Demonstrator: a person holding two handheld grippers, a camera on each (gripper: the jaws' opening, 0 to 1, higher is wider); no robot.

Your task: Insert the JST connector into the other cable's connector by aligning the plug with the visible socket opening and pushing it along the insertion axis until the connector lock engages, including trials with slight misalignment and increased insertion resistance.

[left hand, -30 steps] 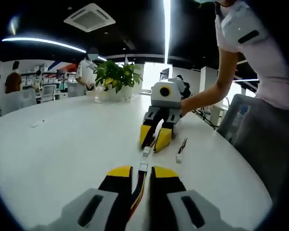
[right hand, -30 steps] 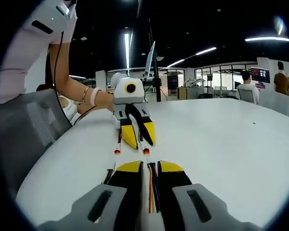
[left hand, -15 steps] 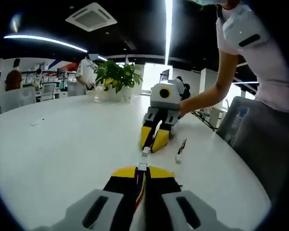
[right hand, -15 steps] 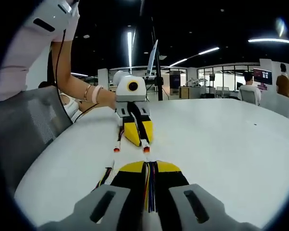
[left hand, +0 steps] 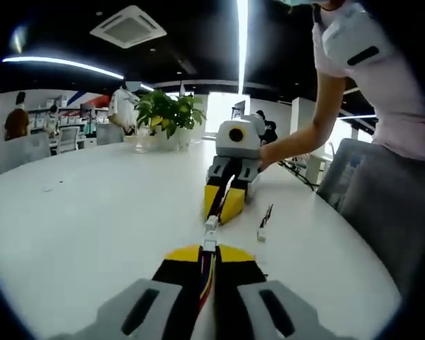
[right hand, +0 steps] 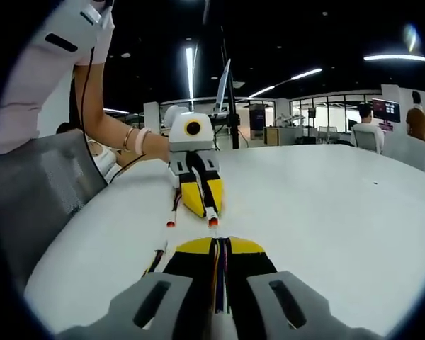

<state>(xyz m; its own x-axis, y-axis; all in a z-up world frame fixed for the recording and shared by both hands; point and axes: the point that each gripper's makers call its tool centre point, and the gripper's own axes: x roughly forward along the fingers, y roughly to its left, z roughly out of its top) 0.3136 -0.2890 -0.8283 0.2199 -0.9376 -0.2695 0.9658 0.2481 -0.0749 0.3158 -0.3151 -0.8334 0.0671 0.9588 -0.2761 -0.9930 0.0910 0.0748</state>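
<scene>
Hidden: the multicoloured wire bundle (left hand: 207, 273) runs down between the left gripper (left hand: 210, 253) jaws and is lost there.
Left gripper: yellow-tipped jaws clenched on the wire bundle.
Right gripper (right hand: 219, 246): jaws closed on a dark wire bundle (right hand: 220, 283).
White JST connector (left hand: 210, 234): just past the left jaw tips, above the white round table (left hand: 92, 212), long axis pointing at the right gripper.
Lock: too small to tell.
Spare cable (left hand: 264, 222): lying loose, just beside.

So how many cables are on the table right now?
3: one clamped in the left gripper, one in the right gripper, and a loose cable lying on the table beside them.
</scene>
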